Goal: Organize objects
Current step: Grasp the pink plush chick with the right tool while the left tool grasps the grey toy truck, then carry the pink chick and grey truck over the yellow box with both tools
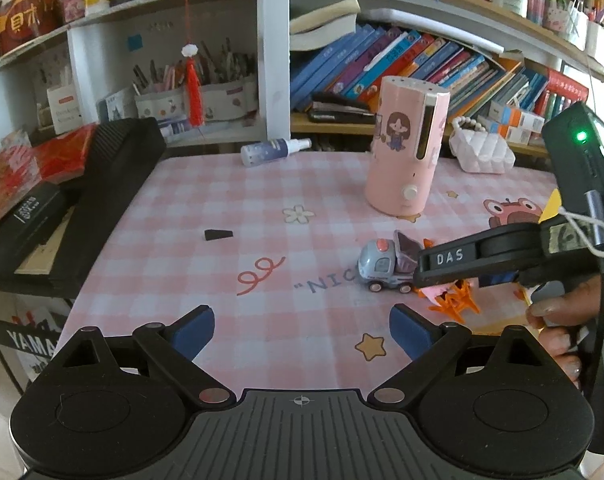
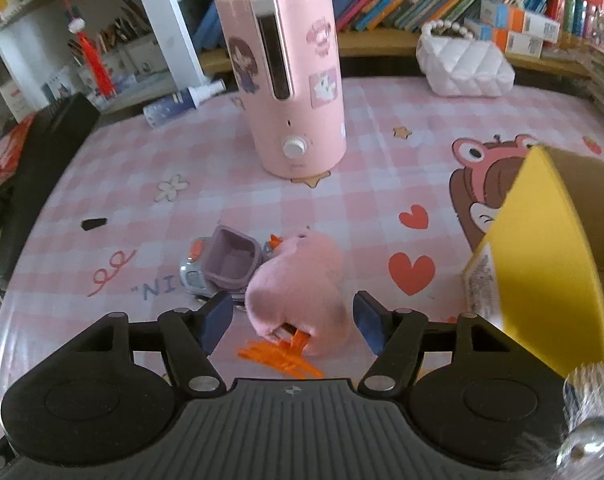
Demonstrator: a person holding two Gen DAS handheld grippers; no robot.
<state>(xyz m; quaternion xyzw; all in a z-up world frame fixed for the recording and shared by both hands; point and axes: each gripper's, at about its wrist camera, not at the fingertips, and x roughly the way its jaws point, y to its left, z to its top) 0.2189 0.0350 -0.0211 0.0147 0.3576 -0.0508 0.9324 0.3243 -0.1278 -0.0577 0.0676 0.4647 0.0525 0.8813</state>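
Note:
A pink plush bird with orange plastic feet [image 2: 298, 288] lies on the pink checked tablecloth, beside a small grey toy truck with a purple bed [image 2: 218, 264]. My right gripper [image 2: 292, 322] is open, its blue pads either side of the plush, apart from it. In the left wrist view the right gripper [image 1: 441, 268] hovers over the plush [image 1: 449, 296], just right of the truck [image 1: 385, 266]. My left gripper [image 1: 302, 330] is open and empty above the cloth, left of the toys.
A tall pink humidifier [image 2: 290, 80] stands at the middle back. A spray bottle [image 1: 274, 151] lies behind it. A white quilted purse [image 2: 465, 64], a yellow cardboard box [image 2: 549, 248] at right, a small black piece [image 1: 218, 235], a black case [image 1: 82, 200] at left, bookshelves behind.

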